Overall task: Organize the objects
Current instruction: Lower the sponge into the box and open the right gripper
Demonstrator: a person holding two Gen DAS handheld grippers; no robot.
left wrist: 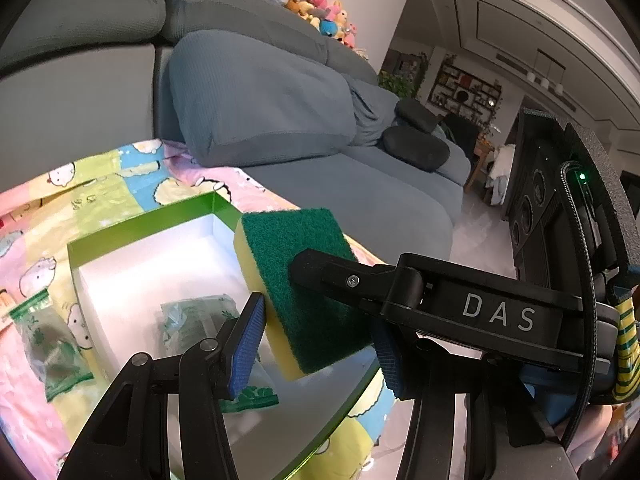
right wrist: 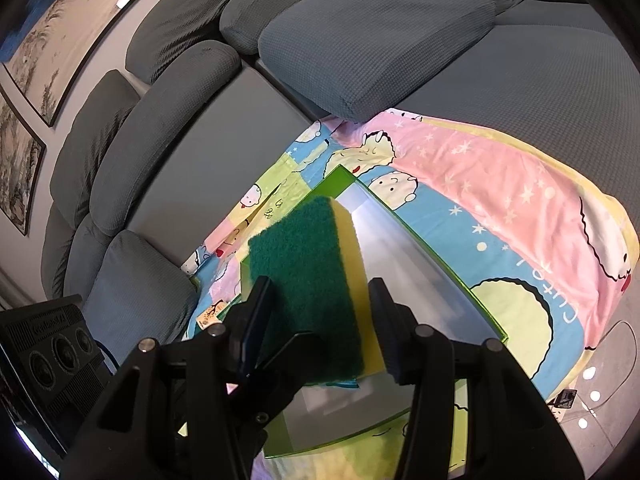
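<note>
The right gripper (right wrist: 326,320) has the sponge (right wrist: 308,280) clamped between its two fingers, jaws closed down to the sponge's thickness, one pad on the green scouring face and one on the yellow foam. In the left wrist view that same gripper reaches in from the right edge of the frame, its finger pressed flat on the green face of the sponge (left wrist: 304,280), which hangs tilted in mid-frame. The left gripper (left wrist: 316,344) sits wide apart around it, blue pads clear of the foam as far as I can tell, gripping nothing. Here's the relation that matters: the sponge is above the green-rimmed box (right wrist: 440,256), its long axis running away from the right gripper toward the box's far corner at centre frame. Directly beneath, the white floor holds a clear packet with green print (left wrist: 200,320); a second packet (left wrist: 48,348) lies outside on the cartoon blanket (right wrist: 500,184), lower left. The right hand is the one carrying, so the drop looks like its call.
</note>
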